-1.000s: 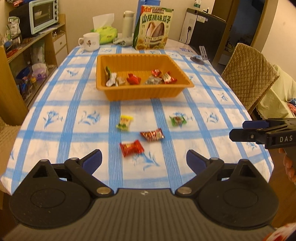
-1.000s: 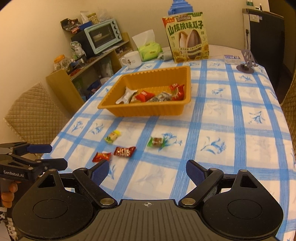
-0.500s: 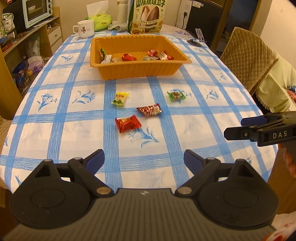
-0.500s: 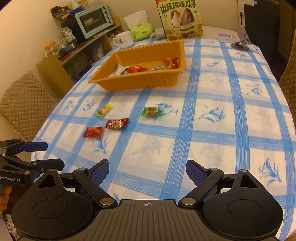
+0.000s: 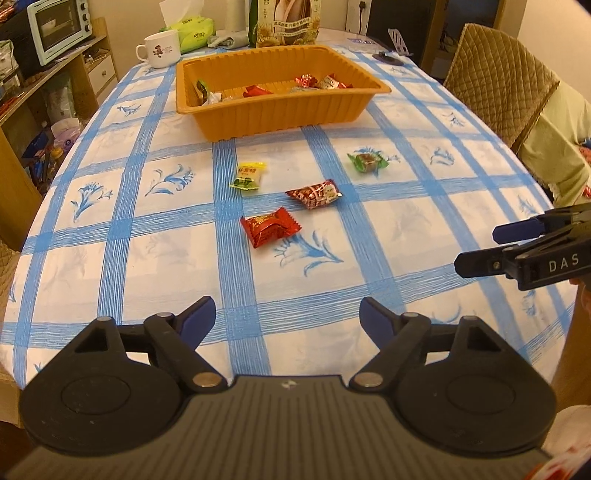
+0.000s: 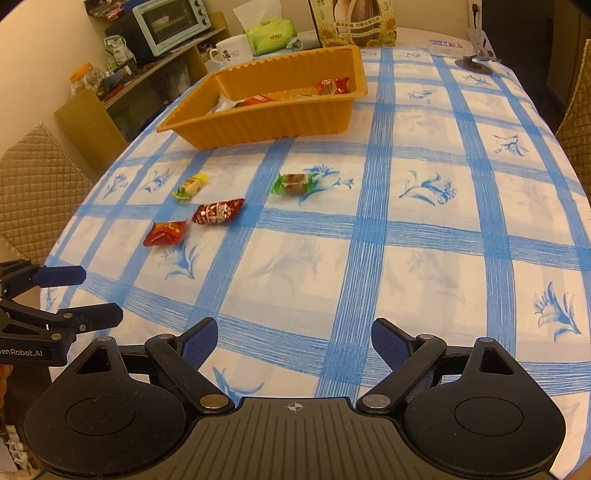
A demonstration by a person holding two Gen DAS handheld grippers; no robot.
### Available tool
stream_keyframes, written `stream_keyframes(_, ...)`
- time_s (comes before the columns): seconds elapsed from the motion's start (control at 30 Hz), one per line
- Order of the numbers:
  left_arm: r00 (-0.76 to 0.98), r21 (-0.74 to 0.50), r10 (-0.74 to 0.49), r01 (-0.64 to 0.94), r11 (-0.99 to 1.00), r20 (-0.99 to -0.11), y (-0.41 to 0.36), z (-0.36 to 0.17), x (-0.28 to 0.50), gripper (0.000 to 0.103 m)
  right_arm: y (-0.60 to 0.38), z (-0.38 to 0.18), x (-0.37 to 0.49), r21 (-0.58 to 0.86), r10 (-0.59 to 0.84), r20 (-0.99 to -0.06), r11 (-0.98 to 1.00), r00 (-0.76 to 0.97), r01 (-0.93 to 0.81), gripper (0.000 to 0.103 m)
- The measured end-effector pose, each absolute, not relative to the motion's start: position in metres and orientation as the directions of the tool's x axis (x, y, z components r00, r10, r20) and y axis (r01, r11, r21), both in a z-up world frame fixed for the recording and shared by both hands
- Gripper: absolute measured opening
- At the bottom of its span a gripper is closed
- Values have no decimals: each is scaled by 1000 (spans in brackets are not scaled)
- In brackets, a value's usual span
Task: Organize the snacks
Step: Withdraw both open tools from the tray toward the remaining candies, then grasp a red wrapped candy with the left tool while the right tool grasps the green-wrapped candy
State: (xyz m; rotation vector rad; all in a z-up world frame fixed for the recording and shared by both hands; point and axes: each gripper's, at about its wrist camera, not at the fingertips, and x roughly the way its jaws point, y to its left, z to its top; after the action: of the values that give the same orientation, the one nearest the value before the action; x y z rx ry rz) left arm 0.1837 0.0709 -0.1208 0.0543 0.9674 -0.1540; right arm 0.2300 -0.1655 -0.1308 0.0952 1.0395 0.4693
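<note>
Loose sweets lie on the blue-checked tablecloth (image 5: 155, 229): a red candy (image 5: 269, 226) (image 6: 164, 232), a dark red one (image 5: 314, 193) (image 6: 218, 211), a yellow-green one (image 5: 248, 175) (image 6: 191, 186) and a green one (image 5: 367, 162) (image 6: 292, 183). Behind them stands an orange tray (image 5: 280, 110) (image 6: 266, 122) holding several wrapped snacks. My left gripper (image 5: 286, 315) (image 6: 92, 297) hangs over the near table edge, short of the red candy, its jaws closing with nothing between them. My right gripper (image 6: 293, 341) (image 5: 476, 251) stands open and empty over the cloth.
A white mug (image 5: 160, 48), a tissue pack (image 5: 194, 35) and a sunflower-seed bag (image 5: 286, 26) stand beyond the tray. A phone stand (image 5: 393, 48) sits far right. Quilted chairs (image 5: 498, 99) (image 6: 33, 199) flank the table; a shelf with a toaster oven (image 5: 59, 27) is left.
Both grippers have sunk toward the table and tipped downward, so the sweets and tray look nearer. The left jaws have narrowed slightly.
</note>
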Motion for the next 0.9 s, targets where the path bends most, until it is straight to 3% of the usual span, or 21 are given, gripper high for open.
stream_keyframes(0.9,568,129,-70,303,944,-820,76,-147,260,67,-155,-142,260,290,376,-815,923,440,-252,90)
